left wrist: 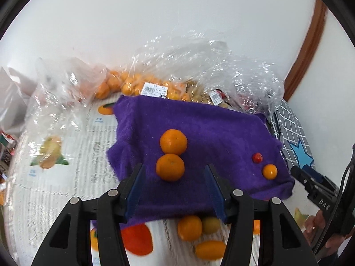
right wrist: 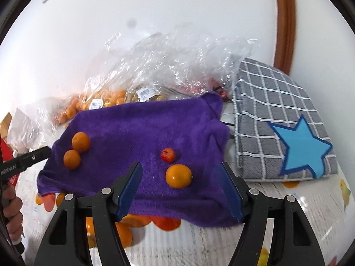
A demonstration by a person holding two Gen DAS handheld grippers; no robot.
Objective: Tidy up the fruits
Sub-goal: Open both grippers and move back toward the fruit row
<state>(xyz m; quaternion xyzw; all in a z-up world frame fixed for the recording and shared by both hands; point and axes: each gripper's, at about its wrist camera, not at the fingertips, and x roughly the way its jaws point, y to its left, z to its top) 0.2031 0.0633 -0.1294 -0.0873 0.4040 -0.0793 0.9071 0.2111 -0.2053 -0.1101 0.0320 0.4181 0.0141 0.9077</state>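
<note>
On the purple towel (right wrist: 137, 128), two oranges (left wrist: 172, 155) are sitting together and a small orange (right wrist: 178, 175) is sitting by a tiny red fruit (right wrist: 168, 155), while both grippers' fingers (left wrist: 135, 190) are hanging open and empty and more bagged fruit (left wrist: 124, 84) is waiting behind.

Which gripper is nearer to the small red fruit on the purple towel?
Right. The right gripper hangs open just short of the small red fruit; the left gripper stands before the two mandarins, farther off.

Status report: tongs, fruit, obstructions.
Both tongs open, empty. Four fruits on purple towel: two mandarins touching. Nothing blocking.
</note>
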